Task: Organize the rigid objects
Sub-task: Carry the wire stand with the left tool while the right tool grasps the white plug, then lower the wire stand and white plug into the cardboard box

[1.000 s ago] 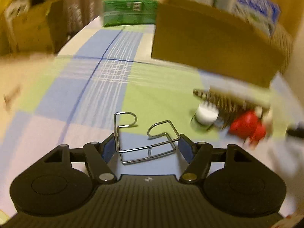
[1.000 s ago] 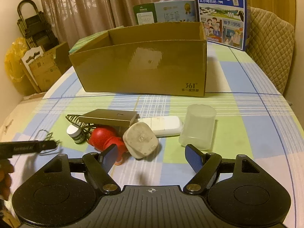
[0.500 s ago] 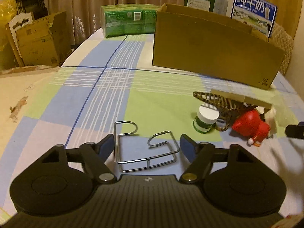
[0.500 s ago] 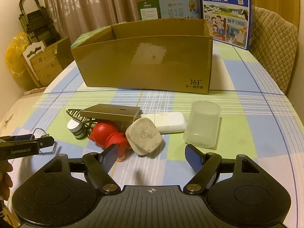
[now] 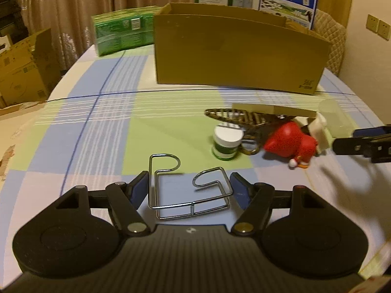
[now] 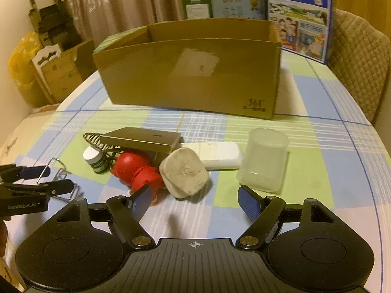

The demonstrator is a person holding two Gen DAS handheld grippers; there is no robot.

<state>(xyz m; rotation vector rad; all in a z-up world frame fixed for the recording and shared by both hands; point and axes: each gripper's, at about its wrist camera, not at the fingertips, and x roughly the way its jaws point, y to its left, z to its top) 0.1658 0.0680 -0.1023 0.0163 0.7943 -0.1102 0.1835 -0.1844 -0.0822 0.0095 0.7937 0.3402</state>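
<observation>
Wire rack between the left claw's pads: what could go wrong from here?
The wire rack is thin and springy, and the left claw straddles it with open pads, so closing may squash it or let it slip. Beside the right claw, the flat tan box rests on the red toy and the hair clip; pulling one could topple the pile.

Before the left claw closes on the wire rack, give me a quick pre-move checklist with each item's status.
1. Wire rack sits between the left claw's pads: ok.
2. Pads already pressing on the wire: not ok; small gaps show on both sides.
3. Rack lies apart from the small green jar: ok.
4. Cardboard box is open on top: ok.
5. Right claw is empty and apart from the rack: ok.
6. Free room inside the box: cannot tell.
</observation>
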